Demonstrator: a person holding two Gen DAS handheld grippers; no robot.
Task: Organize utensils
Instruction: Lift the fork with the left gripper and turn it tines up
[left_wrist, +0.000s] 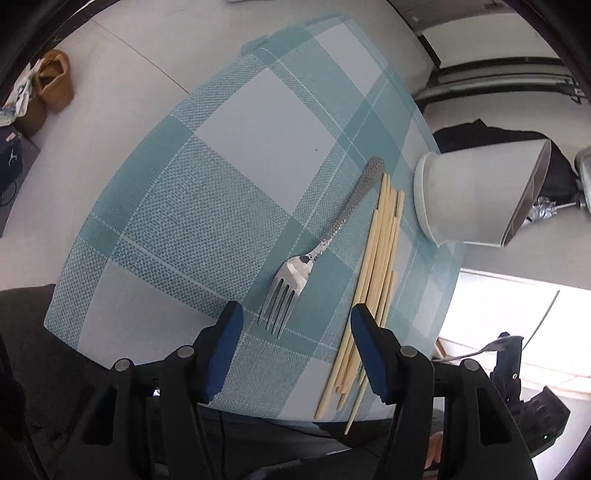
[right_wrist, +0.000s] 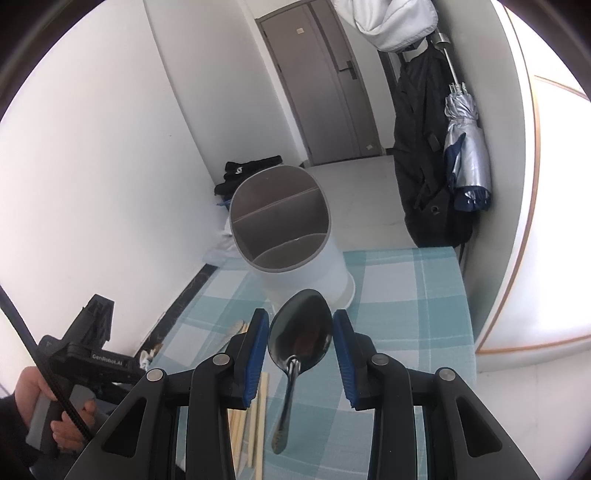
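One spoon is being pinched by right gripper, heading for far holder; left gripper, spread, is nearing fork.

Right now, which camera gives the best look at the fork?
The left wrist view. The fork lies whole on the checked cloth, tines toward the camera, beside the chopsticks. In the right wrist view the fork is all but hidden; the spoon fills the middle there.

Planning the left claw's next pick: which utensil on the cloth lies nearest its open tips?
The fork: its tines point into the gap of the left claw, while the chopsticks lie beside one finger.
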